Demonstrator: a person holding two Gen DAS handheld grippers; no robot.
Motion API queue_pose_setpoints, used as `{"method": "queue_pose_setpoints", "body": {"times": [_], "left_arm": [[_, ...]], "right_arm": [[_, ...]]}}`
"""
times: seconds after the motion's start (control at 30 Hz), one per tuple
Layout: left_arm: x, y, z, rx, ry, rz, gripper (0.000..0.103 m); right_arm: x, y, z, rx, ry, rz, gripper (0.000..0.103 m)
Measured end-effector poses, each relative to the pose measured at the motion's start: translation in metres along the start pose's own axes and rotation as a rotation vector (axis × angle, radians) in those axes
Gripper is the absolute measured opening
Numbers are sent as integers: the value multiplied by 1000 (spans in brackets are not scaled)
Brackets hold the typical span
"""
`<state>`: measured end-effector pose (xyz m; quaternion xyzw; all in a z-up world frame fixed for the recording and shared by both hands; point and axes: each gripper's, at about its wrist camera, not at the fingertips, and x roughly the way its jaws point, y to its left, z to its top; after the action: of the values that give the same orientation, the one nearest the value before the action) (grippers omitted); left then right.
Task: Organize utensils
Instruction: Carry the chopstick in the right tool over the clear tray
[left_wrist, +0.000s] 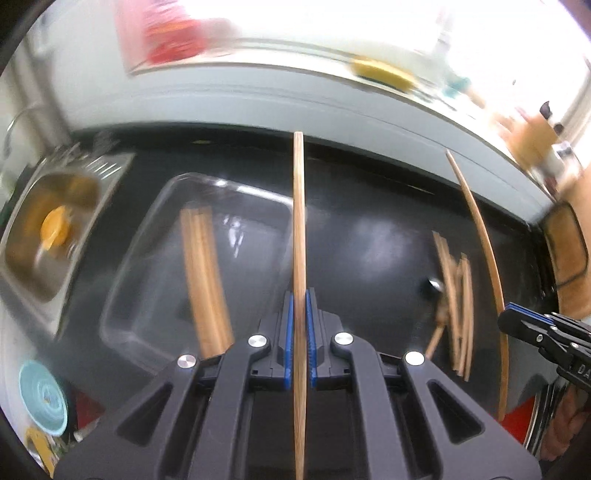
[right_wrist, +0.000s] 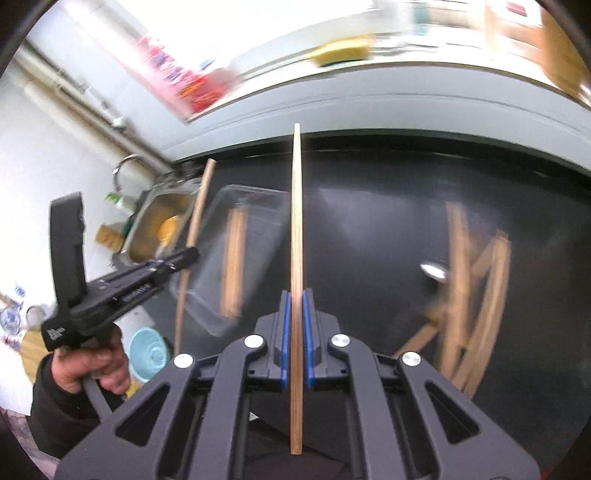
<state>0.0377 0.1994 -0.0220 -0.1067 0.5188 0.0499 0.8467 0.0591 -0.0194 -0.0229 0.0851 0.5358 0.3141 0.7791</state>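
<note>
The left gripper (left_wrist: 299, 332) has its jaws pinching a single wooden chopstick (left_wrist: 299, 236) between the blue pads (left_wrist: 289, 339), the stick running straight out ahead above the dark surface (left_wrist: 369, 236) and back past the jaws toward the camera. The right gripper (right_wrist: 295, 336) pinches a second chopstick (right_wrist: 296, 221) the same way, pads pressed against both its sides. From the left wrist view the right gripper (left_wrist: 532, 325) shows at the right edge with its chopstick (left_wrist: 480, 229) standing up and leaning a little. From the right wrist view the left gripper (right_wrist: 177, 262) sits at the left with its stick (right_wrist: 195, 221) tilted across the corner of the tray, and the person's left hand (right_wrist: 92, 365) wraps the handle below. A clear plastic tray (left_wrist: 236, 192) lies on the surface to the left, holding a few chopsticks (left_wrist: 205, 273) laid side by side. To the right a loose pile of chopsticks (left_wrist: 456, 295) lies crossed on the surface, with a metal spoon (right_wrist: 434, 271) just beside it. Beyond the tray, at the far left, a steel sink (left_wrist: 22, 236) holds something yellow, too blurred to tell. A light blue bowl (left_wrist: 42, 402) sits low at the left.
</note>
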Motion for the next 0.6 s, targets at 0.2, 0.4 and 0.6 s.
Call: {"method": "queue_pose_setpoints", "body": {"times": [0.2,0.4,0.6], "left_arm": [[2,72,8,-80,3,35,6],[29,117,19,-145,47,-20,6],[65,137,27,-217,110,-91,6]], "right_arm": [[73,65,36,-38,64,76,7],[138,87,49,-9,150,72,7],[172,92,52,-4,197,31,7]]}}
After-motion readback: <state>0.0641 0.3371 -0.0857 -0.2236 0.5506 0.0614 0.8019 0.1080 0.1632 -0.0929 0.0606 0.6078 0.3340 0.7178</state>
